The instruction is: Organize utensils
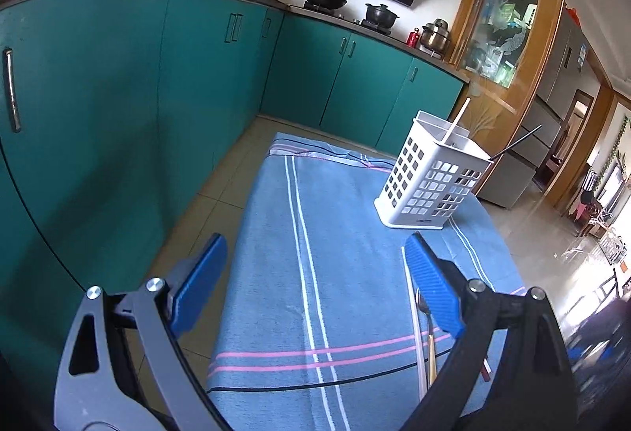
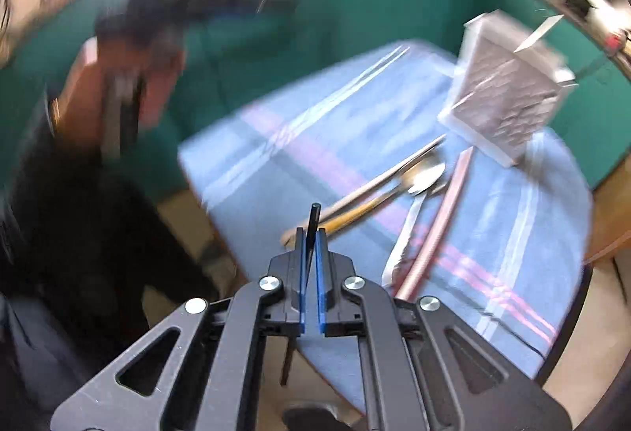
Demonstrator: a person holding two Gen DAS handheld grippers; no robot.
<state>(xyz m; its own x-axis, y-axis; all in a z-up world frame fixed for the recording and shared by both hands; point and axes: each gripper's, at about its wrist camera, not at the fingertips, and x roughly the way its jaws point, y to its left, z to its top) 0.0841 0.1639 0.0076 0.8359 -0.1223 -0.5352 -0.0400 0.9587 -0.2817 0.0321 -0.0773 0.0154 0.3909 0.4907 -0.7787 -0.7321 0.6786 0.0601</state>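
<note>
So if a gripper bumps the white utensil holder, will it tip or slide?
The white utensil holder looks tall for its base and perforated, so probably light; a high nudge could tip it. The blue cloth beneath likely resists sliding, favouring tipping.

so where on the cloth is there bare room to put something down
The left half of the blue cloth is bare, from the white stripes to its left edge. The right side is crowded: the white holder at the far corner, and the spoon and chopsticks nearer.

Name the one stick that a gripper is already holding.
The black chopstick, pinched upright in the right gripper. The white and pink ones lie loose on the cloth.
</note>
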